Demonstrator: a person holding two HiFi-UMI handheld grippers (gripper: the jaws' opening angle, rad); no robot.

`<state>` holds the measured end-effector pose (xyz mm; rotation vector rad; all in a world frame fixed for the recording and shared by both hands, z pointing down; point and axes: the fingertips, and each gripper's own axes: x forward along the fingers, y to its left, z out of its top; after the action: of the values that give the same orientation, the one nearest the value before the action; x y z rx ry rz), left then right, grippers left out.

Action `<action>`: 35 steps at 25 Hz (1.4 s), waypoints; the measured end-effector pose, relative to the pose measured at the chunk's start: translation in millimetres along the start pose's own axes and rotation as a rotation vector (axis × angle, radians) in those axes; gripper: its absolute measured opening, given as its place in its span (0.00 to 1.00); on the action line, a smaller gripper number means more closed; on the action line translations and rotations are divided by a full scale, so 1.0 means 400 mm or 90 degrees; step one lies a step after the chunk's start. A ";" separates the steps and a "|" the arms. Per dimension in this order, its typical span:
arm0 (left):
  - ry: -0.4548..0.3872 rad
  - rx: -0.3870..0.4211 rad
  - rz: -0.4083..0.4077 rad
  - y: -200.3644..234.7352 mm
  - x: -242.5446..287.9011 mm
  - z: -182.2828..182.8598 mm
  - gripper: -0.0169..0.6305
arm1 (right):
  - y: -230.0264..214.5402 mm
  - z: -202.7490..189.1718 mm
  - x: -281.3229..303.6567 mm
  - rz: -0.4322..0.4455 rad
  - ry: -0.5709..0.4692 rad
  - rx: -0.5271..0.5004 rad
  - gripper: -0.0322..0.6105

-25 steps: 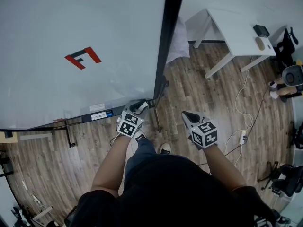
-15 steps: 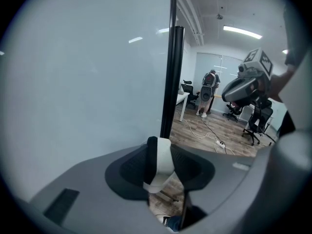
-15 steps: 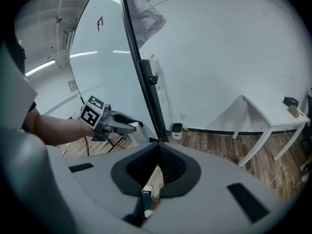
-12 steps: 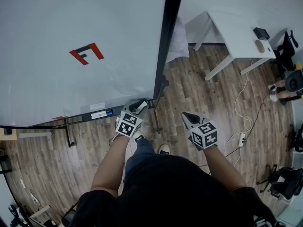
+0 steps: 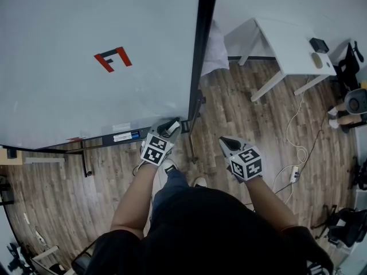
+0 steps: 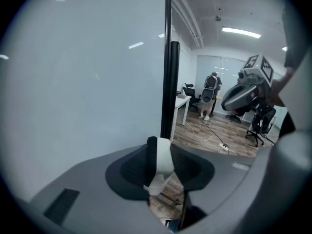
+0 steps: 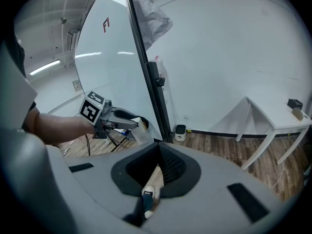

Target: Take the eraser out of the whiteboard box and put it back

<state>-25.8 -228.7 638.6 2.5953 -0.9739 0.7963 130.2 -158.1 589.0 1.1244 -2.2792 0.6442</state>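
Two grippers sit low in the head view, held out over a wooden floor (image 5: 241, 107). At 9 o'clock of the pair, the left gripper (image 5: 170, 129) pinches the eraser (image 6: 159, 161) between its pads. In the left gripper view the block stands upright in the jaws, with its black felt face toward 9 o'clock and its white body toward 3 o'clock. The eraser is near the right end of the dark tray (image 5: 94, 144) that runs along the lower edge of the whiteboard (image 5: 69, 107); whether it touches the tray cannot be told. From the left gripper the tray stretches away toward 9 o'clock, the black frame post (image 5: 200, 56) rises at 12 o'clock, and a red-and-black mark (image 5: 113, 59) sits on the board at 11 o'clock. The right gripper (image 5: 225, 140) hangs at 3 o'clock of the left one, well apart from the board. Its jaws are pressed together at the tips with nothing between them, and only floor and a shoe (image 7: 146, 195) show through the narrow wedge. A white table (image 5: 292, 44) stands at 1 o'clock of the head view.
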 end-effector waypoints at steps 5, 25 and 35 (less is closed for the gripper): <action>-0.017 -0.010 0.009 -0.002 -0.023 0.021 0.25 | 0.011 0.011 -0.002 0.008 -0.004 -0.013 0.04; -0.083 -0.028 0.044 -0.018 -0.139 0.090 0.25 | 0.073 0.056 -0.003 0.043 -0.020 -0.064 0.04; -0.089 -0.039 0.077 -0.027 -0.204 0.063 0.25 | 0.097 0.034 -0.024 0.053 -0.022 -0.069 0.04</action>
<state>-59.8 -188.0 570.7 2.5882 -1.1843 0.6096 100.2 -139.7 565.3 1.0012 -2.3711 0.5297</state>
